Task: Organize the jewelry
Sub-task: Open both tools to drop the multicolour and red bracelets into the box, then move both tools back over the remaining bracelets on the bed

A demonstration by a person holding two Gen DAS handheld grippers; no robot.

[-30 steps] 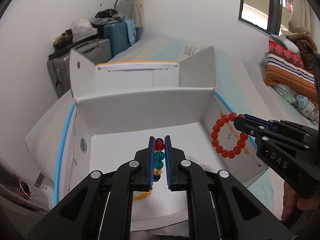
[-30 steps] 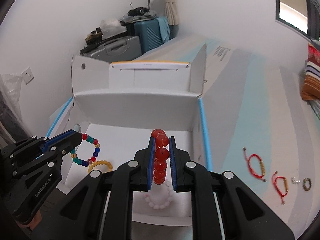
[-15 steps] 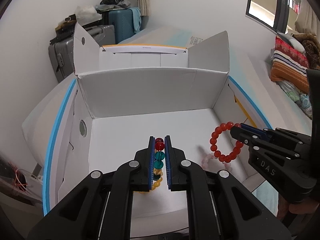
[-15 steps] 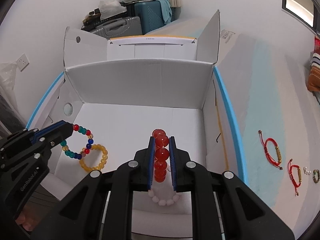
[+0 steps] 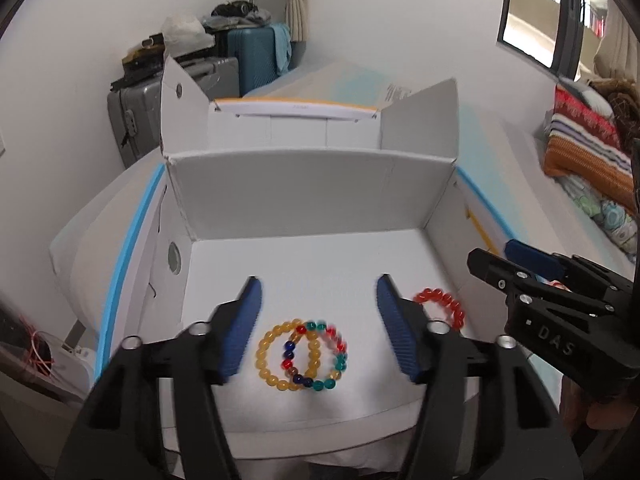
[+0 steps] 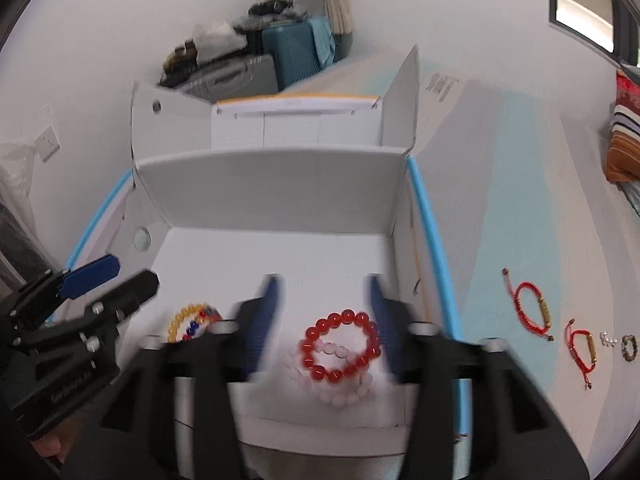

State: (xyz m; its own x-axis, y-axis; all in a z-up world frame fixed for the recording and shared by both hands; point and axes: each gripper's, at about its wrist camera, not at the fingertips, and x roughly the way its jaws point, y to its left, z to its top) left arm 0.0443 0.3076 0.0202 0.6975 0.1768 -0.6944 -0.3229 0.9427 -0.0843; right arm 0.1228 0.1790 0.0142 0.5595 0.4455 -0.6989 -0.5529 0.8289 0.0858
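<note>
Here, in the left wrist view, the left gripper (image 5: 318, 320) has just been opening; its jaws stand apart and press on nothing. Below them, on the floor of the white cardboard box (image 5: 312, 196), the multicoloured bead bracelet (image 5: 320, 354) lies overlapping the yellow bead bracelet (image 5: 286, 354). In the right wrist view (somewhat blurred), the right gripper (image 6: 322, 320) has likewise just been opening and grips nothing; the red bead bracelet (image 6: 340, 346) lies in the box between its fingers, resting partly on a pale pink bead bracelet (image 6: 344, 390). Two red cord bracelets (image 6: 530, 308) lie outside on the light blue surface (image 6: 520, 200).
</note>
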